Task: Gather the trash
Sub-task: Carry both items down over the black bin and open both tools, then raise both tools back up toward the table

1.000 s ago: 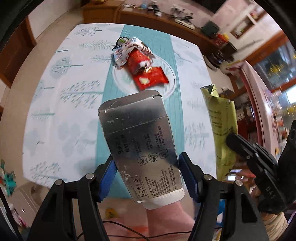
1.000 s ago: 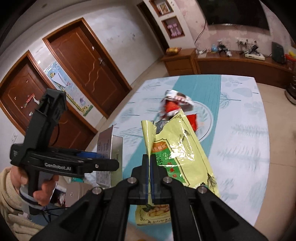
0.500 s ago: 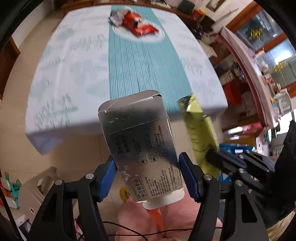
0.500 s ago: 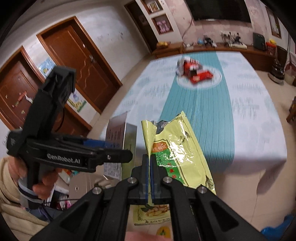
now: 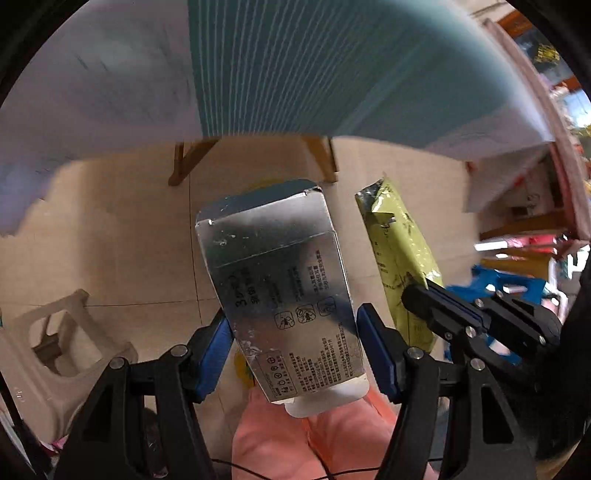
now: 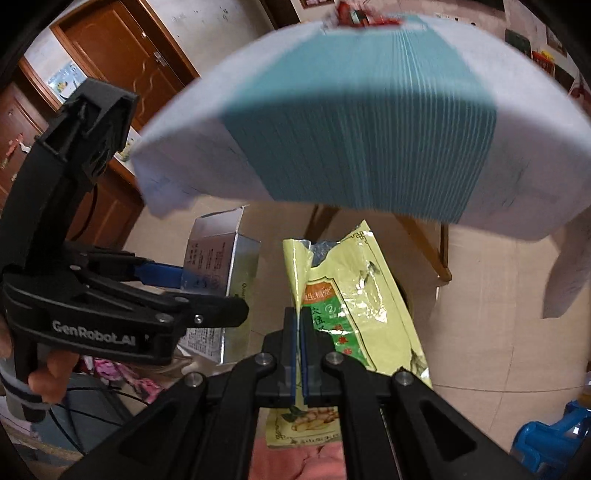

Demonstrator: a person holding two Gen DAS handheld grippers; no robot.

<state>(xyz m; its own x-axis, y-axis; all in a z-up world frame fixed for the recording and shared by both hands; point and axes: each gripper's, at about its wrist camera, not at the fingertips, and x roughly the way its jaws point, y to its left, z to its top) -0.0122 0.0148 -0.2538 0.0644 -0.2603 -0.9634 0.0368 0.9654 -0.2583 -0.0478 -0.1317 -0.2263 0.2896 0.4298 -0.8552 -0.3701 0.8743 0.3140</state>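
My left gripper is shut on a silver cardboard box, its blue pads pressing both sides; the box stands upright over the tiled floor below the table edge. The same silver box and left gripper show at the left of the right wrist view. My right gripper is shut on the edge of a yellow-green snack bag, which hangs beside the box. That snack bag and the right gripper appear right of the box in the left wrist view. Red wrappers lie far off on the table.
The table with its white and teal cloth hangs overhead, wooden legs below it. A beige plastic stool stands at the lower left. Pink fabric lies beneath the box. A blue plastic thing sits at the right.
Both grippers have dropped from above the tabletop to below its edge, still holding the box and the bag. The table now looms above and the floor fills the view.
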